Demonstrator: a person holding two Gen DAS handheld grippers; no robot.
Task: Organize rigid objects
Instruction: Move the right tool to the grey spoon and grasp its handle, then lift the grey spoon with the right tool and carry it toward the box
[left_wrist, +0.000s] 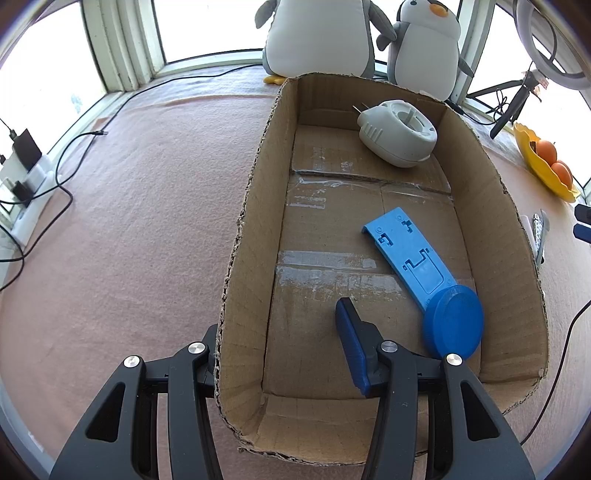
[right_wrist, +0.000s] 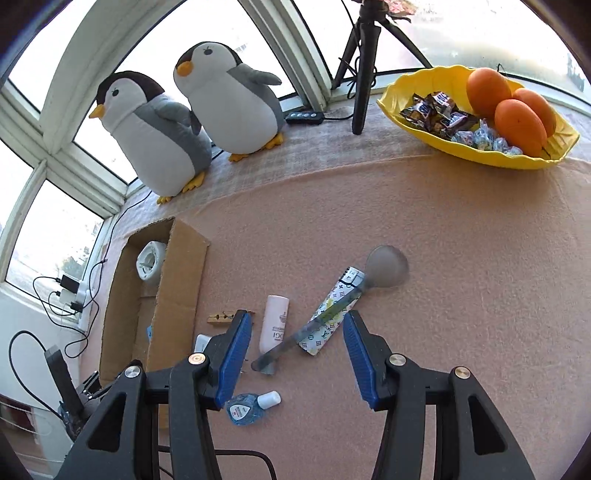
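Lying inside the cardboard box you have two items: a blue flat plastic piece with a round end near the right wall, and a white plug-in device at the far end. Your left claw is released and straddles the box's left wall, one finger inside, the other outside and hidden behind the wall. Your right claw is also released, hovering above the loose items on the pink felt-covered tabletop: a translucent grey spoon lying across a patterned flat case, a pale pink tube just beside them, a wooden clothespin partly behind the left finger, and a small blue bottle with a white cap nearer you. Further out, a yellow bowl holds oranges and wrapped sweets. Two plush penguins and a black tripod stand along the windowsill. Chargers and cables sit at the left edge.
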